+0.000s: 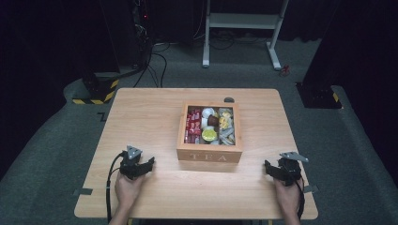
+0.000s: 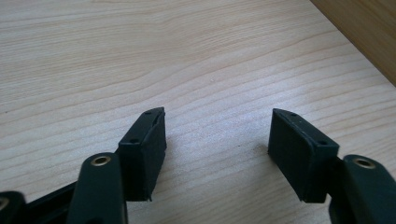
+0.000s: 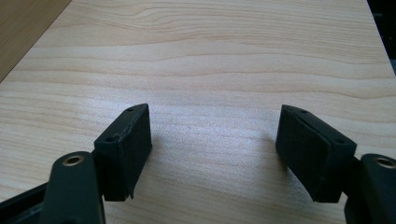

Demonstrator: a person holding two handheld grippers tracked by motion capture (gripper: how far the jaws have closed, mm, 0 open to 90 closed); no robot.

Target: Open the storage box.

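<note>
Dark curtains and grey carpet are surrounding a pale wooden counter (image 1: 141,108) in the high view, where a wooden tea box (image 1: 209,154) is sitting open at the centre, its compartments holding red packets (image 1: 193,123), a yellow pod (image 1: 209,135) and pale sachets (image 1: 226,133). A person is resting the left gripper (image 1: 137,168) and the right gripper (image 1: 280,169) on the counter, well apart from the box on either side. Work appears to be just starting; the next move is likely calling for a reach toward the box. From the left gripper view, the jaws are standing wide apart over bare wood, holding nothing, the box's side (image 2: 364,32) at upper right. From the right gripper view, the jaws are likewise spread wide and empty.
</note>
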